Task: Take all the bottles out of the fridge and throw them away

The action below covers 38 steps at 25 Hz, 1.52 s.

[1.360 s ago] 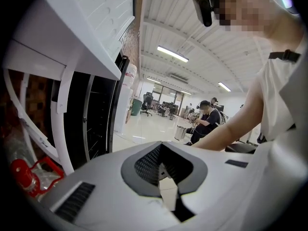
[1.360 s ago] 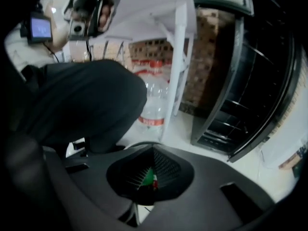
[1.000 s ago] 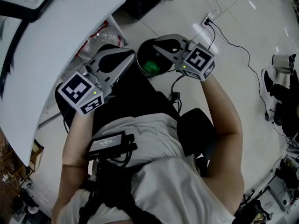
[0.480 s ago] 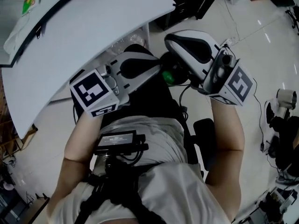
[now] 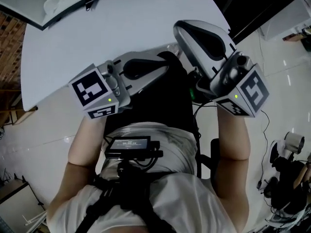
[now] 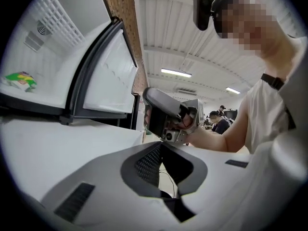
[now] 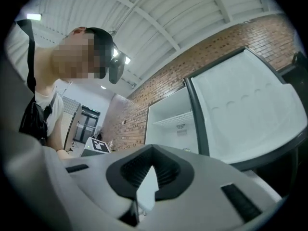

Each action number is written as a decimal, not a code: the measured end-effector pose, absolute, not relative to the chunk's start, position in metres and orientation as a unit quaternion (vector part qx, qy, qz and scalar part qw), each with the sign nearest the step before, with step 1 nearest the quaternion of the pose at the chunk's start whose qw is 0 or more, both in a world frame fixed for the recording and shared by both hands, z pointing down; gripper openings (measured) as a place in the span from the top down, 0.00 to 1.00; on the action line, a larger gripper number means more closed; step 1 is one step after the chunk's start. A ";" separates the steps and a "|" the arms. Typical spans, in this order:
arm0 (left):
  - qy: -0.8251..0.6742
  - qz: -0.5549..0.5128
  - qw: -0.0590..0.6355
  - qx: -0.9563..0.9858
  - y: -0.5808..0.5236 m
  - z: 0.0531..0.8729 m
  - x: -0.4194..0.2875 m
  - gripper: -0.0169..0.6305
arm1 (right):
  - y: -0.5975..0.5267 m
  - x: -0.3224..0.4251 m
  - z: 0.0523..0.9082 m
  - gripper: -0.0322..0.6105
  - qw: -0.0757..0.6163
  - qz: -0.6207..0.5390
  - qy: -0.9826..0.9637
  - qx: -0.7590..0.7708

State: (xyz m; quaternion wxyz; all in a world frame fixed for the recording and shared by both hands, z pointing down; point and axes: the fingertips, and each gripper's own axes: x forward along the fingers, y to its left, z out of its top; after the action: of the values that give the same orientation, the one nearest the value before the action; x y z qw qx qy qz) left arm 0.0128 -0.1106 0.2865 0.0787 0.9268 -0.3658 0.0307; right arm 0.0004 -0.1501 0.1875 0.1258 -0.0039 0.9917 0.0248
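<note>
A red-brown brick wall point(image 7: 159, 88) and a shiny white tiled floor point(image 5: 43, 144) are seen around a white fridge with a dark door rim point(image 6: 57, 47). The fridge is standing open, with its white door point(image 6: 110, 76) swung wide. A wide white flat top point(image 5: 97, 38) is seen just in front of the person.

The grey left gripper point(image 5: 160, 68) and the grey right gripper point(image 5: 184, 30) are held near each other over this top. Both claws are closed, and nothing is gripped in either.

No bottle is seen for sure. A small green and yellow thing point(image 6: 20, 81) is lying on a white shelf inside the fridge. Whether it is a bottle cannot be told.

It is judged that the fridge is being reached for, so a bottle can be fetched. For this to be done well, one claw should be opened wide before it is put inside. It should be kept level and away from the door rim. A bottle should be gripped round its middle, squeezed gently and lifted out slowly, so nothing is knocked over.
</note>
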 end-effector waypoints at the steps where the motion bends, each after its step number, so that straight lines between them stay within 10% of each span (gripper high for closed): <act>1: -0.375 0.027 0.076 0.924 -0.106 0.281 0.004 0.95 | -0.145 -0.008 0.186 0.95 0.123 0.026 0.992 0.003; 38: -0.608 0.012 0.047 0.792 -0.031 0.227 -0.234 0.95 | -0.074 -0.211 0.200 0.95 0.049 0.006 0.990 0.133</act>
State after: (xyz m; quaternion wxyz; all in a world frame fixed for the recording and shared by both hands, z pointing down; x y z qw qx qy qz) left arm -0.2336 -0.0308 0.2265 0.0470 0.7921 -0.6084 0.0123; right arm -0.2114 -0.0744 0.2004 0.0491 0.1328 0.9899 0.0063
